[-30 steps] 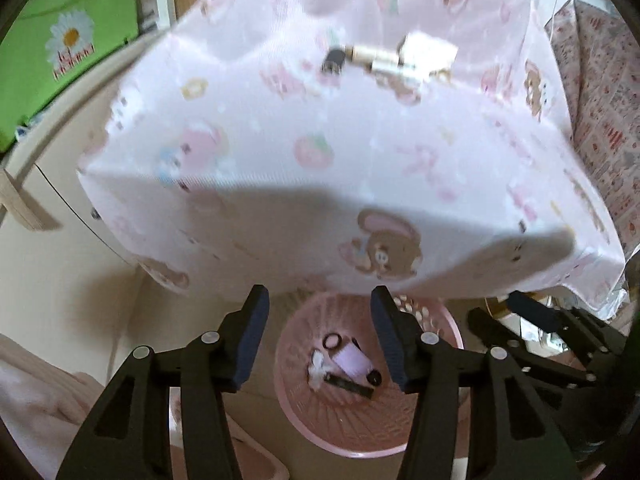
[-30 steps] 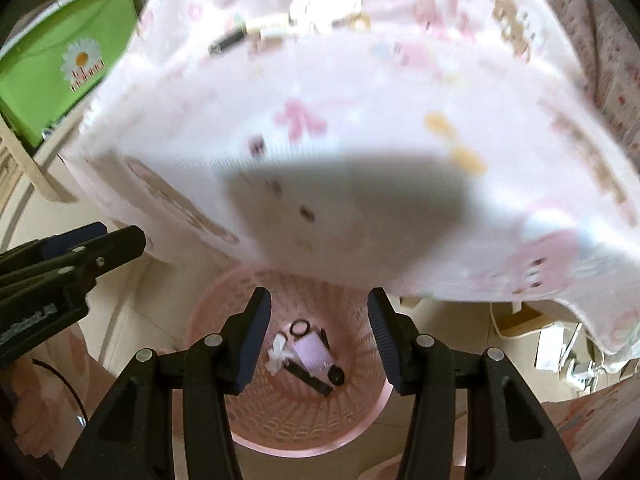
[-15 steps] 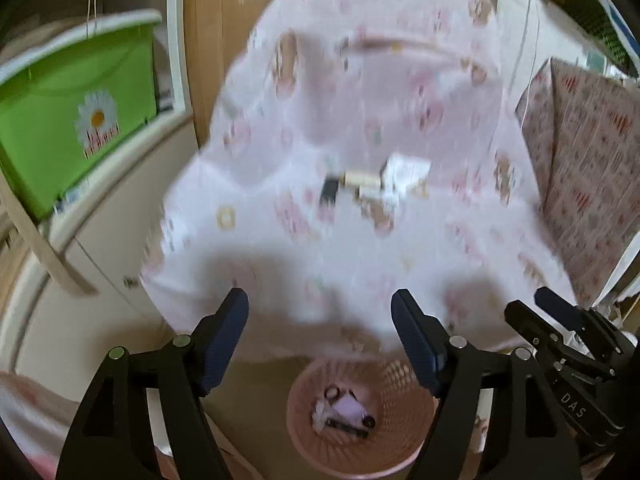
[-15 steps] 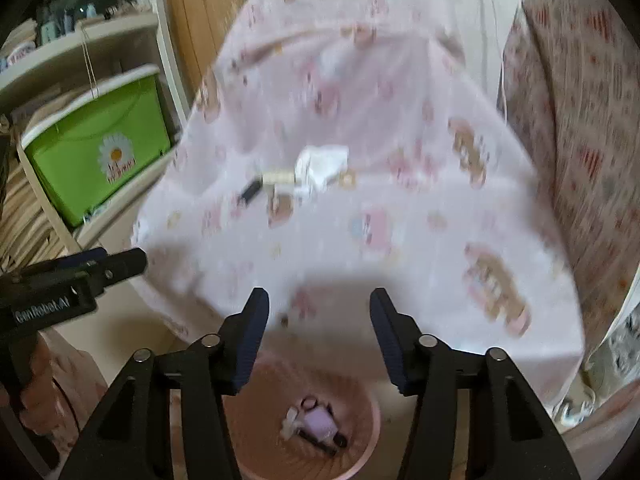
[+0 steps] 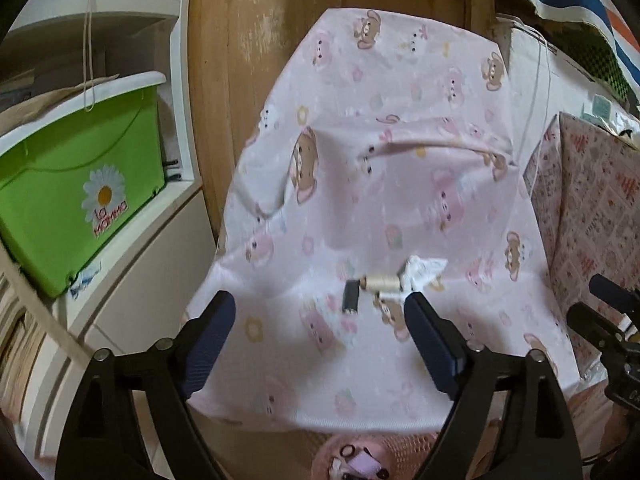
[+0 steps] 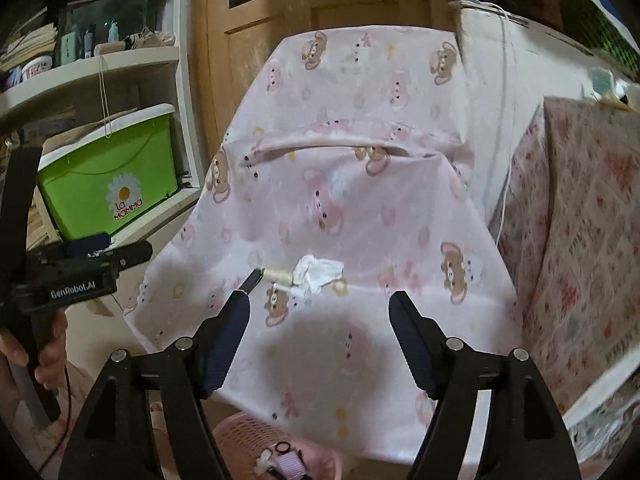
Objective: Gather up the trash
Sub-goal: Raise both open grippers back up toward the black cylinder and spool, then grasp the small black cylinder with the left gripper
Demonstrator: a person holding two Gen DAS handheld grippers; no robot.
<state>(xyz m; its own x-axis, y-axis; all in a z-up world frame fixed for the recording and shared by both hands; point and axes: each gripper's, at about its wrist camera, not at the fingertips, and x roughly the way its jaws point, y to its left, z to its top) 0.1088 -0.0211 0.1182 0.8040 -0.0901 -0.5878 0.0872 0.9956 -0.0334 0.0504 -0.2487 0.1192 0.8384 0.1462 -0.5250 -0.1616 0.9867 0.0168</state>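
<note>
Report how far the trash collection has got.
Done: some scraps lie in the pink basket. In hand: nothing; the left hand-held gripper and right hand-held gripper, jaws just opening, are empty. Left: black spool, cream spool and crumpled tissue on the cloth.

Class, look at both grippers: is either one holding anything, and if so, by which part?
Nothing is held. The left gripper and the right gripper have both just been opening, with nothing between their jaws.

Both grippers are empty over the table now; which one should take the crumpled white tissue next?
Probably the right gripper: open, and the tissue sits just ahead between its fingers. For the left gripper, the tissue lies beyond its right finger.
</note>
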